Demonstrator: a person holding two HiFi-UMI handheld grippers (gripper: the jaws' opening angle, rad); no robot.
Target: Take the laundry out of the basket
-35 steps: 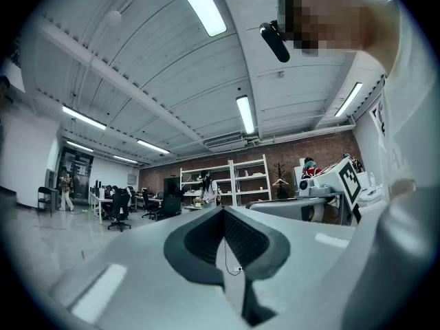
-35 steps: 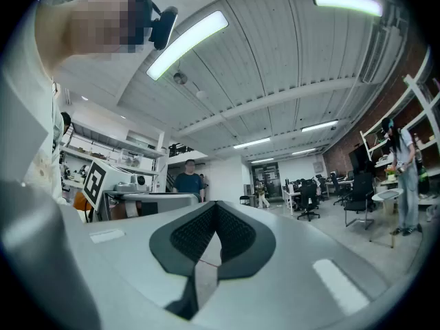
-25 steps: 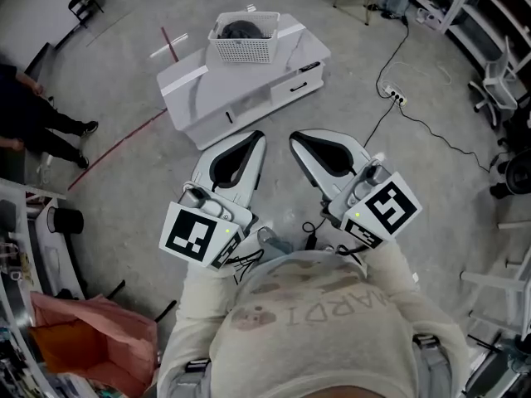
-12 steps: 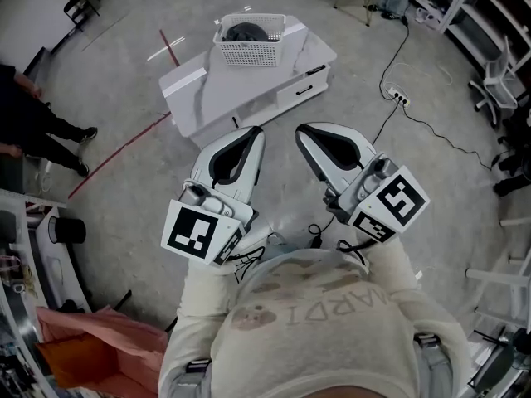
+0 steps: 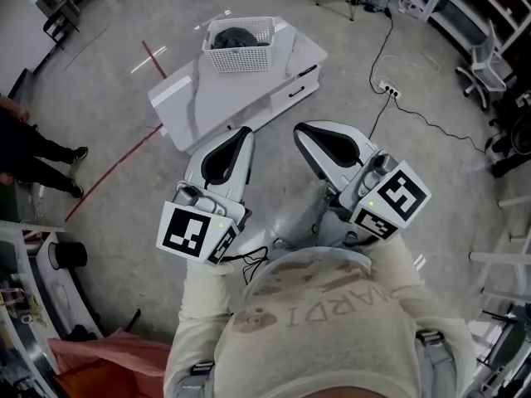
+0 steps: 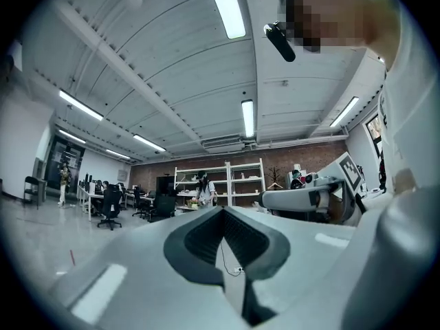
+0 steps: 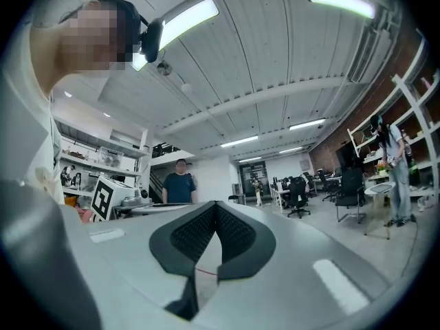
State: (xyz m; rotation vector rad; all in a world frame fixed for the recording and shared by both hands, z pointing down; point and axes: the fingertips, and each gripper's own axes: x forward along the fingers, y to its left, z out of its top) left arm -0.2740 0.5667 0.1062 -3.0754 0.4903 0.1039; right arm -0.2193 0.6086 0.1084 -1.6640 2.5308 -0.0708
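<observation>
A white slatted basket (image 5: pixel 239 44) stands on a low white table (image 5: pixel 216 98) far ahead on the floor, with dark laundry (image 5: pixel 235 34) lying inside it. Both grippers are held close to the person's chest, well short of the table. My left gripper (image 5: pixel 241 131) is shut with its tips together and nothing between them. My right gripper (image 5: pixel 300 128) is likewise shut and holds nothing. In the left gripper view the left gripper (image 6: pixel 222 210) points up at a hall ceiling; the right gripper (image 7: pixel 215 203) does the same in its own view. Neither gripper view shows the basket.
A power strip (image 5: pixel 389 89) and its cable lie on the concrete floor to the right of the table. A person's legs (image 5: pixel 33 152) stand at the left edge. A red floor line (image 5: pixel 116 168) runs left of the table. Shelving and a chair (image 5: pixel 479 56) line the right side.
The head view has shifted a little, so the table and basket sit slightly further left. Both grippers stay shut near the chest, the right one a bit higher.
</observation>
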